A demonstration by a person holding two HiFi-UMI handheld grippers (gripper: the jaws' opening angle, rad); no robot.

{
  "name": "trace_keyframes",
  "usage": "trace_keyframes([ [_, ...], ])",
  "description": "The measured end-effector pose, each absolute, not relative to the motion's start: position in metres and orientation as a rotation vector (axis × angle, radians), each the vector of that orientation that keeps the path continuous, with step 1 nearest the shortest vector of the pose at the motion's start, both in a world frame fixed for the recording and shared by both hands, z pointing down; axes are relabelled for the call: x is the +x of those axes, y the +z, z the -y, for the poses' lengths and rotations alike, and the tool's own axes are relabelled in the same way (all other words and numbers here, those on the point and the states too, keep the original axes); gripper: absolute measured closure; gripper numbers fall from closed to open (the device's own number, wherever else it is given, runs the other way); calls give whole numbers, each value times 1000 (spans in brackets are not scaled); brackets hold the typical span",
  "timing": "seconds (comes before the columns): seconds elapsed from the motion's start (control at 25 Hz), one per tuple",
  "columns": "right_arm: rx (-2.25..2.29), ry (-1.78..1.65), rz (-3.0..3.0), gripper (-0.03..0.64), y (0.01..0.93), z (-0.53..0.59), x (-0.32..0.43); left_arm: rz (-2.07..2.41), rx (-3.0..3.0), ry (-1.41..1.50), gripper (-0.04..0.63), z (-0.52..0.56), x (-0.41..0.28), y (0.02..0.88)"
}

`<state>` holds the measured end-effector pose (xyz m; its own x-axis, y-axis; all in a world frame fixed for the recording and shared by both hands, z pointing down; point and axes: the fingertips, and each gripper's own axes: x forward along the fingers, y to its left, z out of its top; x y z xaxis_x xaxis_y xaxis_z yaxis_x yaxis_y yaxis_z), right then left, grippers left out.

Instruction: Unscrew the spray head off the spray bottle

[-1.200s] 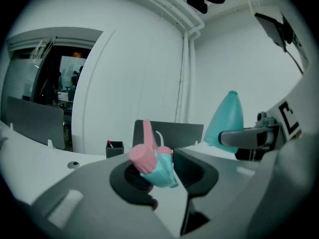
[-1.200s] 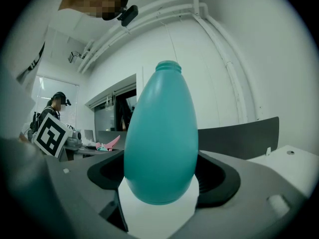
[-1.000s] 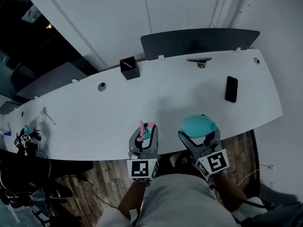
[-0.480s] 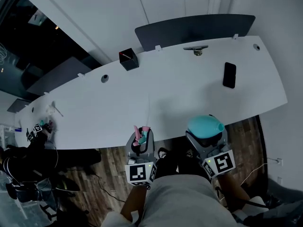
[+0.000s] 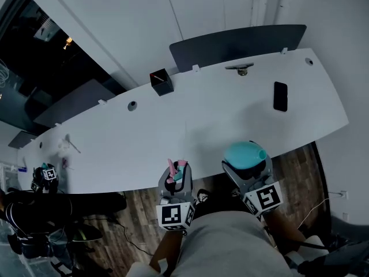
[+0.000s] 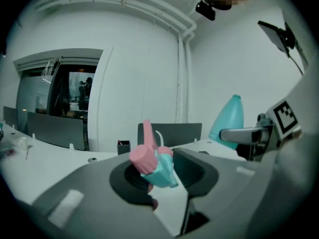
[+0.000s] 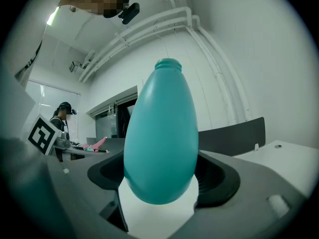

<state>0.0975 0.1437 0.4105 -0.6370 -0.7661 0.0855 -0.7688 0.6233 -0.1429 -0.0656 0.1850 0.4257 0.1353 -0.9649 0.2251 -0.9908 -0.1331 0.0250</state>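
The spray head (image 5: 176,170), pink trigger on a teal collar, is off the bottle and sits between the jaws of my left gripper (image 5: 175,176), which is shut on it. In the left gripper view the spray head (image 6: 152,161) stands tilted, its thin tube pointing up. My right gripper (image 5: 247,163) is shut on the teal bottle (image 5: 244,153). The bottle (image 7: 160,138) has a bare, open neck at its top. Both grippers hover apart at the table's near edge. The bottle (image 6: 228,119) also shows in the left gripper view, on the right.
A long white table (image 5: 202,126) carries a black phone (image 5: 280,96), a black pen box (image 5: 161,82) and a small fitting (image 5: 241,68). A dark panel (image 5: 236,39) stands behind it. Another person (image 5: 34,206) with a marker cube works at the far left end. Wood floor lies below.
Both grippers have drifted slightly along the table's near edge, each keeping its hold. The person at the far left has shifted.
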Motion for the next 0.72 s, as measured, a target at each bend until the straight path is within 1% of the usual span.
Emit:
trace_keyframes([
  [0.24,1318,235,2817,193,403,-141,77,1923,2260,203,472,-181,-74,424],
  [0.72,1333,217,2798,193,407,-140,69,1891,2280,193,472,-178,-79,425],
])
